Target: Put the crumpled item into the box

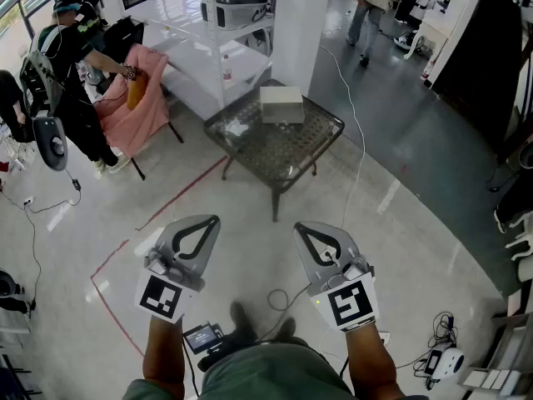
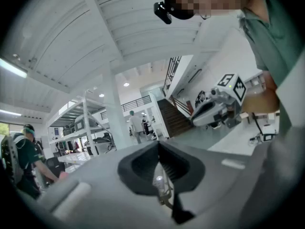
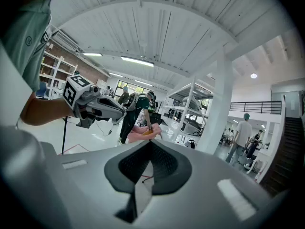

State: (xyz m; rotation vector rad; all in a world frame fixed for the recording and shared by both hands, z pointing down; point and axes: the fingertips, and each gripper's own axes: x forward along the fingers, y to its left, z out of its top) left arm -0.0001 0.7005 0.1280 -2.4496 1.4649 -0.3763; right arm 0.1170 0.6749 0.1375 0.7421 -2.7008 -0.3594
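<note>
Glass tops the small dark-framed surface [image 1: 310, 151] standing on the pale floor [image 1: 400, 223] well ahead of the 2 grippers. A white crumpled item [image 1: 237, 127] lies on its left part. Just beside it, toward the far corner, sits a pale box [image 1: 281, 104].

The left gripper [image 1: 214, 220] and the right gripper [image 1: 299, 227] are held side by side, well apart from the surface. On each, the fingers are clenched tip to tip with nothing between them. Each gripper carries a cube with a black-and-white square marker [image 1: 160, 295], a coded pattern rather than letters.

A small screen [image 1: 202, 337] glows near the person's waist, its print too small to read. A red tape line [image 1: 171, 204] runs across the floor. At the far left another person [image 1: 75, 82] leans over a pink cloth [image 1: 146, 111].
</note>
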